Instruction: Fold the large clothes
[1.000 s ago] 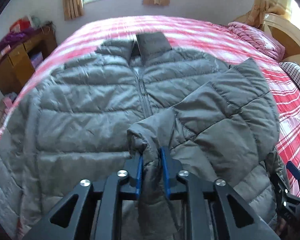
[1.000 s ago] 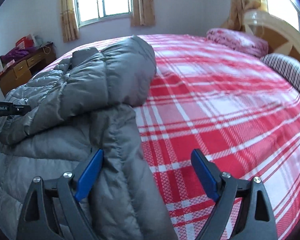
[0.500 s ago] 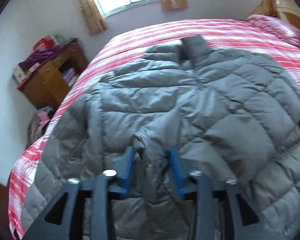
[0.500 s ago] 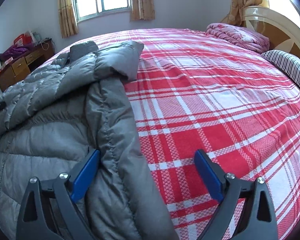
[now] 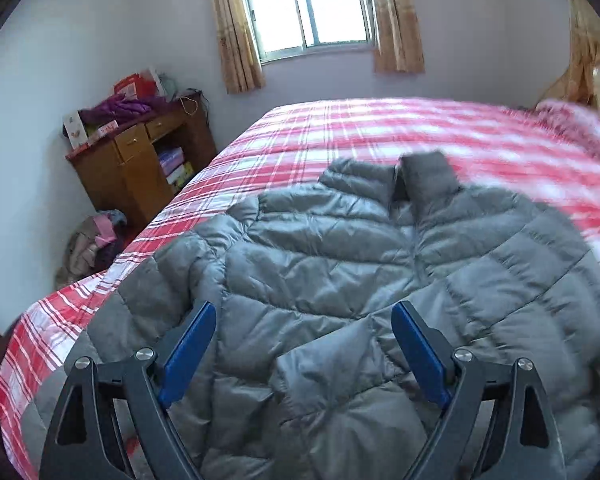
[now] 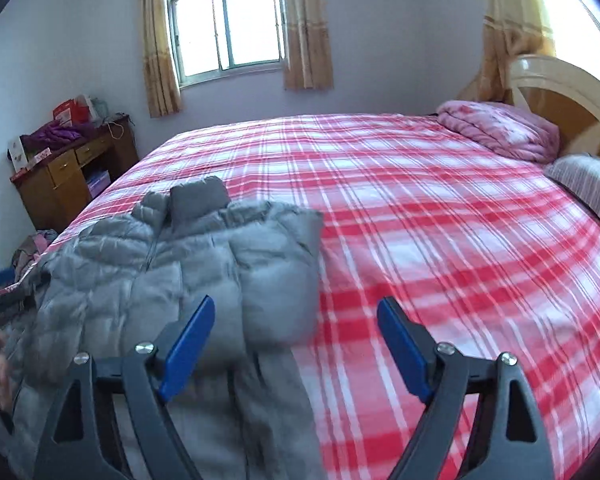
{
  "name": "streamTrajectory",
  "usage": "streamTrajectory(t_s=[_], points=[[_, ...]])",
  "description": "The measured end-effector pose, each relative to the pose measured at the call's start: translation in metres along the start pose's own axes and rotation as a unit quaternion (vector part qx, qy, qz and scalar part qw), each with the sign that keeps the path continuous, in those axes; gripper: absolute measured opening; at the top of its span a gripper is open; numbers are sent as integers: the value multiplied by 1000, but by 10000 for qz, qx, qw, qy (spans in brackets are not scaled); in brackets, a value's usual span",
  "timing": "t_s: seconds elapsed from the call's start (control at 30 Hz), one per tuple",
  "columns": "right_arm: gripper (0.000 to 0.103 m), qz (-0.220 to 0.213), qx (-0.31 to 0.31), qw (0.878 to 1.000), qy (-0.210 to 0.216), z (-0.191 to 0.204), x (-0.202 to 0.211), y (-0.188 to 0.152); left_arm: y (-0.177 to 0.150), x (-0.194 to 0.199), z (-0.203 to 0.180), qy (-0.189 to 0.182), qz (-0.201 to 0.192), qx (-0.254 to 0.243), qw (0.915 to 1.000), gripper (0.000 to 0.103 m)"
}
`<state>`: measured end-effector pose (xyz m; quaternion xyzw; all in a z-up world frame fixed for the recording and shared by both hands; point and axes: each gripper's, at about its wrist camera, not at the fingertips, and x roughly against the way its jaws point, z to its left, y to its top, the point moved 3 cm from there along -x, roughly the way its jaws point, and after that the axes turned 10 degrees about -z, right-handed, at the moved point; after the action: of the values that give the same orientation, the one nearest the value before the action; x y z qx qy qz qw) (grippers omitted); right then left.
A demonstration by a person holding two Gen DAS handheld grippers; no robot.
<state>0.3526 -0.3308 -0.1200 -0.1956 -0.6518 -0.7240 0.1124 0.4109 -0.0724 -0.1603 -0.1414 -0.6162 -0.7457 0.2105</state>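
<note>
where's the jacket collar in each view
Left wrist: the jacket collar is upper centre-right, beyond the open fingers.
Right wrist: the jacket collar is left of centre, at the jacket's far end.
Shared landmark: the wooden desk at the left wall.

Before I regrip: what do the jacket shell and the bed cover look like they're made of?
Grey jacket: likely thin nylon or polyester over puffy fill; stitched quilted channels with a slight sheen. Bed cover: seems a matte woven fabric, perhaps cotton or a blend; the red-and-white plaid shows no gloss.
</note>
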Motion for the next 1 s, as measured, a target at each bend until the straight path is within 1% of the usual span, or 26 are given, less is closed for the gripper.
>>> streamTrajectory(t_s=[0.07,0.1,0.17,0.2,0.23,0.3,0.43,0.57,0.73,0.93,0.97,1.0], points=[[86,28,90,10000,31,9,-26,0,-16,-14,-9,277,131,-234,9993,90],[86,96,189,9998,29,16,-44,-4,-24,-19,-11,305,217,-270,9989,90],[86,247,369,9990,85,25,-65,-17,-39,-34,-11,328,427,-278,9982,90],[85,383,471,9981,131,29,-76,-26,-45,-39,-10,308,472,-260,9981,90],[83,506,518,9972,165,31,-83,-33,-47,-42,-10,279,507,-242,9980,90],[83,783,531,9953,195,32,-98,-50,-50,-47,-10,206,609,-187,9978,92],[83,1037,355,9937,232,23,-105,-58,-55,-54,-10,171,701,-157,9973,95],[88,1253,224,9916,237,18,-113,-66,-57,-58,-9,142,789,-89,9967,98],[89,1319,387,9904,119,24,-117,-67,-57,-59,-9,148,789,-67,9967,98],[90,1346,375,9901,114,23,-119,-67,-54,-57,-11,217,786,-175,9965,99],[90,1343,379,9902,108,23,-118,-66,-51,-54,-7,183,852,-122,9961,99],[89,1303,365,9907,123,22,-116,-64,-45,-47,0,162,830,52,9964,98]])
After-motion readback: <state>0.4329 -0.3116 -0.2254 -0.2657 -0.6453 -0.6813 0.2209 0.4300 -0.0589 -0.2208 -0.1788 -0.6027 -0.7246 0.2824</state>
